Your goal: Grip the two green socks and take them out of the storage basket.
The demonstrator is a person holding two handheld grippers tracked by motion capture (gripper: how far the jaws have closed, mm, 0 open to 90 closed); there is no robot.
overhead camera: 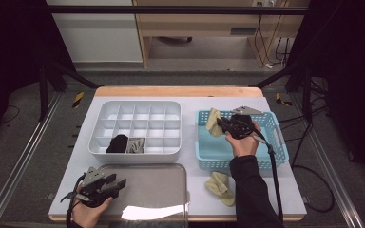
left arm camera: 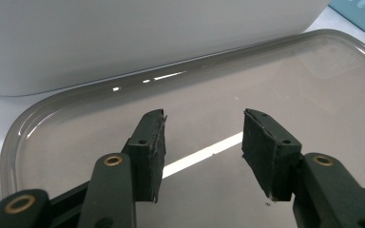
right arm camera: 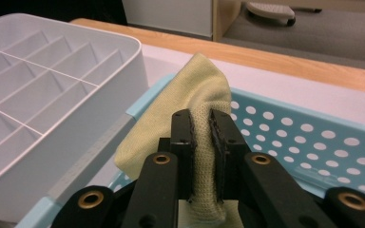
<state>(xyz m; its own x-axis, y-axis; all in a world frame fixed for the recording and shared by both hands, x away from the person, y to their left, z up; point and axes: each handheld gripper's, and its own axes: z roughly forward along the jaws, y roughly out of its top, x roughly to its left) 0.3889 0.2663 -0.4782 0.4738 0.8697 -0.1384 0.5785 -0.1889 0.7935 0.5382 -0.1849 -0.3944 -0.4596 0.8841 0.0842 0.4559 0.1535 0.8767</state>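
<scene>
A white table (overhead camera: 190, 102) carries all items. On its left half, a white compartment organiser (overhead camera: 135, 130) is placed; in its nearest row, a black cloth item (overhead camera: 118, 144) and a grey cloth item (overhead camera: 135, 145) are seated in adjacent compartments. Directly in front of the organiser, a grey tray (overhead camera: 149, 187) is positioned. To the right of the organiser, a light blue perforated basket (overhead camera: 278, 137) is located.

The right gripper (overhead camera: 223, 124) is held above the left part of the basket. Its jaws are clamped on a pale yellow sock (right arm camera: 190, 104), which is pinched between the pads and hangs over the basket's near-left corner. In the right gripper view, the organiser wall (right arm camera: 100, 109) is seen just beside the sock, between it and the compartments.

The left gripper (overhead camera: 116, 183) is held at the tray's left edge. Its jaws are spread apart with nothing between them; only the tray surface is seen beyond them.

A second pale yellow sock (overhead camera: 221, 186) lies on the table in front of the basket, beside the right forearm.
</scene>
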